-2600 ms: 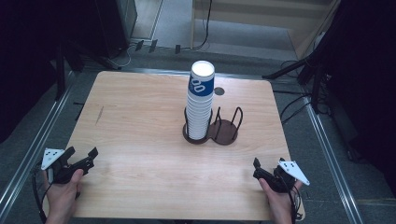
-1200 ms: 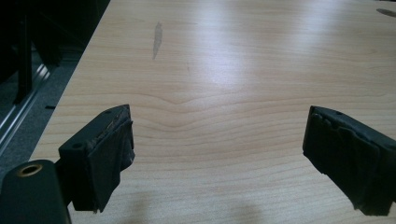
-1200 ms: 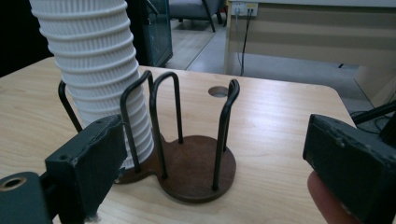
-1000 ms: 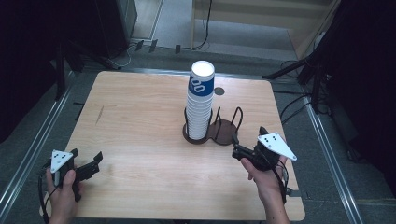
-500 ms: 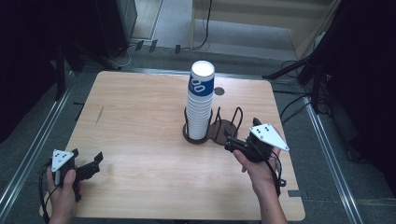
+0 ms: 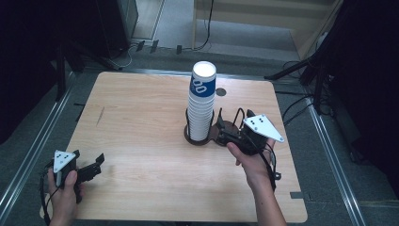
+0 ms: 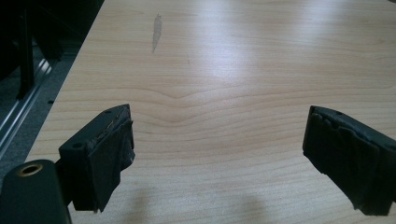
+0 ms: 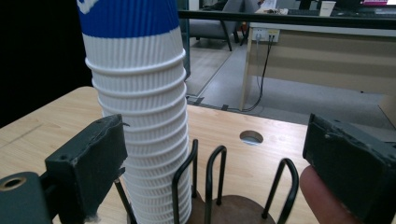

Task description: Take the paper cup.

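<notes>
A: What's different from a second ago?

B: The right gripper [image 6: 225, 133] has travelled from the near right part of the table [image 6: 141, 108] up toward the middle, and now sits just beside the wire cup holder [image 6: 221, 129]. Its jaws stand wide apart with nothing between them. The left gripper [image 6: 94, 165] has stayed by the near left corner, jaws equally spread over bare wood, gripping nothing.

A: So what's that move for?

B: My guess is the right hand is lining up on the stack of paper cups [image 6: 201, 101], probably to pull one off. In the right gripper view the stack [image 8: 140, 112] rises just past the left jaw, not yet between the two, so no grasp has begun.

A: And the holder, what's in it?

B: It's a two-bay wire rack on round dark bases, standing a little toward the far edge from the table's centre. The left bay carries the whole stack, white ribbed cups nested mouth-down with a blue-banded one on top. The right bay [image 8: 243, 186], nearest the gripper, is empty.

A: Is the stack upright?

B: Close to it, perhaps slightly tilted.
</notes>
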Available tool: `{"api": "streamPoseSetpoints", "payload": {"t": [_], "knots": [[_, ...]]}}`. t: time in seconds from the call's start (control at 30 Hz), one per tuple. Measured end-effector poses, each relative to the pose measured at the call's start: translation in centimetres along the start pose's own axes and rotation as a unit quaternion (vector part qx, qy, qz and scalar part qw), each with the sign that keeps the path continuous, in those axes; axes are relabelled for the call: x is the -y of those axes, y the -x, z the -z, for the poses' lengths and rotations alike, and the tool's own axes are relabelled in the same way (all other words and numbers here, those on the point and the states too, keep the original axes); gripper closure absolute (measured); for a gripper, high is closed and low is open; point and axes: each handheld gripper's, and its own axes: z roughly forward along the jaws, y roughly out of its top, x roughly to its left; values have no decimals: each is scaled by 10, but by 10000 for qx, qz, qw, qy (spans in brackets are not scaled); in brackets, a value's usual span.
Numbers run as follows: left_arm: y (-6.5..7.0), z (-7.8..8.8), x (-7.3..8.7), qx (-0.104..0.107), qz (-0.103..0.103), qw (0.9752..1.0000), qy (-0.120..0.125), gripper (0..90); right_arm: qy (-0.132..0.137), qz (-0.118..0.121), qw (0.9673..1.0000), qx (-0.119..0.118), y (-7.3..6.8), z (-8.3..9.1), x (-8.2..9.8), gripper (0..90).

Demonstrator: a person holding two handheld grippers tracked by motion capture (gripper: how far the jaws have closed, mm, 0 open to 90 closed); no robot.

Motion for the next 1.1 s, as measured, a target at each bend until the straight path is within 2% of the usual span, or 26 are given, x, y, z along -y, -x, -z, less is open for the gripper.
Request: {"api": "streamPoseSetpoints", "payload": {"t": [0.37,0.5,0.73,1.1], "knots": [[-1,-1,-1,21,34,10000,-12,95,124,-8,9995,-283,-23,-15,-20,59],[-1,-1,-1,10,52,10000,0,95,156,31,9994,-314,-28,-20,-25,60],[-2,-2,-1,24,67,10000,-36,95,248,-55,9986,-461,-42,-30,-35,64],[0,-3,-1,6,5,10000,-55,95,246,-168,9988,-399,-50,-50,-43,64]]}}
